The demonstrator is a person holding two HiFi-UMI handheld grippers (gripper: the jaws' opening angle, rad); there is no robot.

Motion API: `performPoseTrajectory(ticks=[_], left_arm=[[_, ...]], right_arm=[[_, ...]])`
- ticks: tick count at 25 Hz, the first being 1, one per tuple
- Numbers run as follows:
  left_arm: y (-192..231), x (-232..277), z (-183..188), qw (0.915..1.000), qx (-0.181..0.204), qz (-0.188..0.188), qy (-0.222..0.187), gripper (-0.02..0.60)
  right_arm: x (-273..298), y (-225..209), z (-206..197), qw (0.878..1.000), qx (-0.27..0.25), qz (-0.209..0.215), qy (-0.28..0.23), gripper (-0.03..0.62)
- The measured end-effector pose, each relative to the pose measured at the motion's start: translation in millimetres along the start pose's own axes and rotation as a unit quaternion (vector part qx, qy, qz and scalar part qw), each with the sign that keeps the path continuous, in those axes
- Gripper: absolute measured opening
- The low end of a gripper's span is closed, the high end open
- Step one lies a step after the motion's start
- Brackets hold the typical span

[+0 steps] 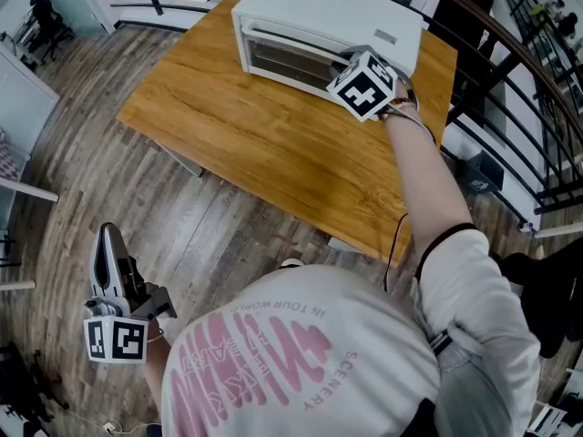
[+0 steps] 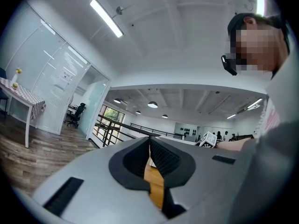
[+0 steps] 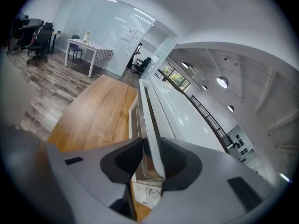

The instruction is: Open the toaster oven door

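A white toaster oven (image 1: 319, 12) stands at the far side of the wooden table (image 1: 246, 135), its glass door upright against the front. In the right gripper view the long pale door handle (image 3: 148, 108) runs straight between the jaws. My right gripper (image 3: 152, 158) is shut on that handle near its right end, above the control knobs (image 3: 147, 196). From the head view the right gripper (image 1: 350, 59) reaches the top of the door, the marker cube just behind it. My left gripper (image 1: 107, 237) hangs low beside the person over the floor, shut with nothing in it.
A black metal railing (image 1: 510, 71) curves round behind and to the right of the table. Wood-plank floor (image 1: 82, 153) lies left of the table. A small white table with a checked cloth (image 3: 88, 48) and office chairs stand far off.
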State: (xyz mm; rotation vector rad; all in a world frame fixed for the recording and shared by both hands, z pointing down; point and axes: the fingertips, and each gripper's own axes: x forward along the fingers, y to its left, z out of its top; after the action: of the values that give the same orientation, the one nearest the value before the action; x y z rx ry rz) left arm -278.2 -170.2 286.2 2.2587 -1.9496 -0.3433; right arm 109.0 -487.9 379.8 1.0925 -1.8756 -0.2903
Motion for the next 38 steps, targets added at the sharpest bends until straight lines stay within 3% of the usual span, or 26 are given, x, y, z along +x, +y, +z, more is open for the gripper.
performPoseTrajectory(ticks=[6,14,38], left_arm=[[-2.7,-5.1,0.9,1.0000,-0.004,-0.003,-0.003,0.023],[-9.0,-8.0,-3.7,0.9998,-0.013,-0.016,-0.001,0.023],[-4.7,-12.5,-8.2,0.9992,-0.024,-0.030,0.010,0.023]], right_arm=[[-2.8,-1.1,2.2,0.998,0.057,0.018,-0.004,0.123],[-2.7,5.5,-0.8,0.996,0.090,0.028,-0.001,0.126],[-4.9,21.7,-0.6,0.995,0.092,0.008,-0.022,0.130]])
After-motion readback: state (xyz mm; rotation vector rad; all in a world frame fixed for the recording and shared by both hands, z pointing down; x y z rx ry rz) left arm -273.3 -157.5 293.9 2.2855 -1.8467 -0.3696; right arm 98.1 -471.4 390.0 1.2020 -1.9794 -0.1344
